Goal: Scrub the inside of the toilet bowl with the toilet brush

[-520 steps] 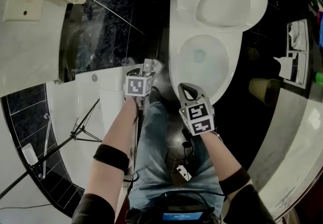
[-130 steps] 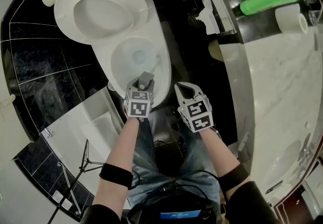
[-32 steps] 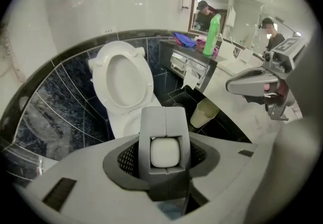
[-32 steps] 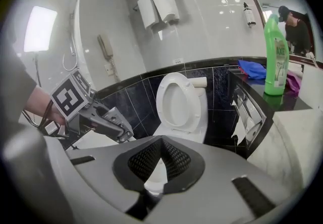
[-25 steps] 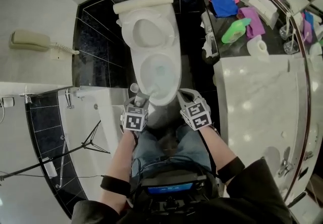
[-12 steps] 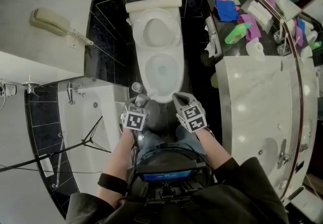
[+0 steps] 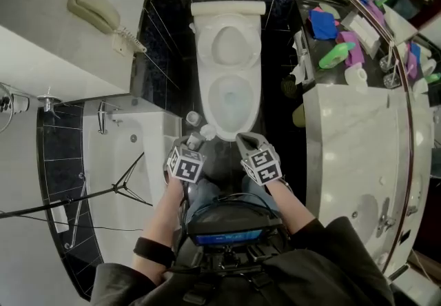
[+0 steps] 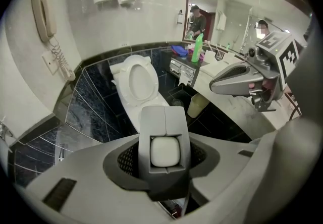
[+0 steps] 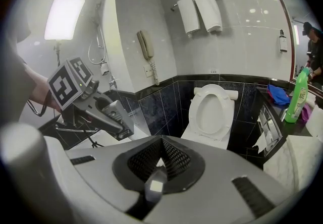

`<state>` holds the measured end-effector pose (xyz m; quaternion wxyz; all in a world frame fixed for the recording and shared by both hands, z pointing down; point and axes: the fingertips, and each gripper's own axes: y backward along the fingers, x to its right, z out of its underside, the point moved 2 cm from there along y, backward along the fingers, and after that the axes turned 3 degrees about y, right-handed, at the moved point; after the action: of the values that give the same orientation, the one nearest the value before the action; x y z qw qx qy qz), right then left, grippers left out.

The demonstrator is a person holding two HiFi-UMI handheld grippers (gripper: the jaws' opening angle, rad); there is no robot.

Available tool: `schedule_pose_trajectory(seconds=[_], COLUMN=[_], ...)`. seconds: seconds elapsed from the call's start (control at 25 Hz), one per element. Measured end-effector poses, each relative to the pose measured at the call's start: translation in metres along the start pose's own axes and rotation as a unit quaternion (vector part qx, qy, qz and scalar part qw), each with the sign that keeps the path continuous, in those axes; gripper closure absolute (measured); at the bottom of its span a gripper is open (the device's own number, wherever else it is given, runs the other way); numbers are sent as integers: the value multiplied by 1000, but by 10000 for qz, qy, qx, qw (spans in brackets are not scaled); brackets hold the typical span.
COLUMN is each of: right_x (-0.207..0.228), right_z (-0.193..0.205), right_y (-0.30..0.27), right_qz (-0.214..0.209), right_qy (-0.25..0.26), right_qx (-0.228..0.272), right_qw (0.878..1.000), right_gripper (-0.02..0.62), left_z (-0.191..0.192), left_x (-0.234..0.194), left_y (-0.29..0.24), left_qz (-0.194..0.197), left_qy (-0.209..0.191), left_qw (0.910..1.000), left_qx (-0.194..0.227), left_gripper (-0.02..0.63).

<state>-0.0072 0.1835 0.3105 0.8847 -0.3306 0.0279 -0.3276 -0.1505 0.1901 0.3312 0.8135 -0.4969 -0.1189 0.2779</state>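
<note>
Your left gripper (image 8: 165, 121) clamps the toilet brush (image 8: 165, 152) by its white handle end; rest hidden behind jaws. Your right gripper (image 9: 155, 183) is closed, empty. Label on green bottle (image 9: 299, 96) too small to read.

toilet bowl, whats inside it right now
The toilet bowl holds only a pool of pale water, nothing else. The wall under its rim is hidden from the head view.

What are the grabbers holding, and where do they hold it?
The left gripper clamps the toilet brush by its white handle end. The right gripper holds nothing.
</note>
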Motion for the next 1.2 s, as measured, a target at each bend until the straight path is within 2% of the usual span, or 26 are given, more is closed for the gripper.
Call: schedule_pose_trajectory(seconds=[0.16,0.4,0.76,1.0,1.2], right_x=[-5,-7,-7,-20,-29], right_z=[-2,1,3,7,16], right_y=[-2,-1,-9,-36,-84], right_qz=[-61,-105,-207,-465,-632], right_qy=[106,153,182,217,289], right_qx=[-18,-60,-135,-298,-477], right_qw=[9999,9998,9995,9982,9964], right_gripper=[578,578,578,578,580], left_z=[12,17,25,30,35], left_x=[-5,-10,-24,-56,-90], left_y=[2,7,-2,-20,-57], left_qz=[-124,-130,-256,-449,-432], left_qy=[51,488,560,727,960], left_qw=[9999,9986,9981,9963,9943], left_qx=[-50,135,-16,-91,-189], left_gripper=[420,420,420,419,419])
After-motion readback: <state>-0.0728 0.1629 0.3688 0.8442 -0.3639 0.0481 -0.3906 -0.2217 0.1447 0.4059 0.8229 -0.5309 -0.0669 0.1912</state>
